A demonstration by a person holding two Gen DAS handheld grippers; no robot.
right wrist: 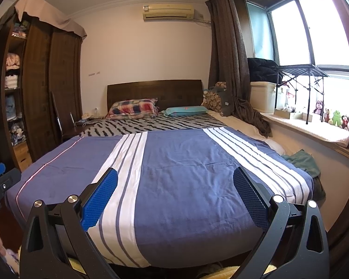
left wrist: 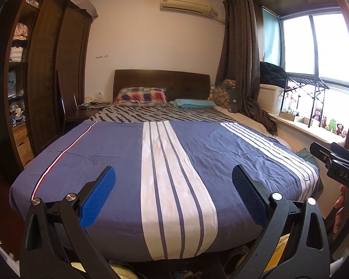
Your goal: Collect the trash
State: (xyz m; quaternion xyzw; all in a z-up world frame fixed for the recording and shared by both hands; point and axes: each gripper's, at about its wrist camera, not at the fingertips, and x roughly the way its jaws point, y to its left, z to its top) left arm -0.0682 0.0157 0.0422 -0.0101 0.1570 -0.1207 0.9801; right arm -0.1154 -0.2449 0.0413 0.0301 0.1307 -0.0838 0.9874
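Both views look along a bed [left wrist: 118,148] covered by a blue blanket with white stripes [right wrist: 181,162]. My left gripper [left wrist: 173,181] is open and empty, held above the foot of the bed. My right gripper [right wrist: 175,183] is open and empty too, beside it to the right; its body shows at the right edge of the left wrist view [left wrist: 337,167]. The left gripper's body shows at the left edge of the right wrist view [right wrist: 0,183]. No trash item is plainly visible on the blanket.
Two pillows [left wrist: 142,96] lie at the dark headboard. A dark wardrobe [left wrist: 46,69] stands left, with a nightstand [left wrist: 86,111] by the bed. Right are a brown curtain [left wrist: 242,58], a window sill with toys [right wrist: 332,118], a black rack [right wrist: 300,74] and a green cloth [right wrist: 302,160].
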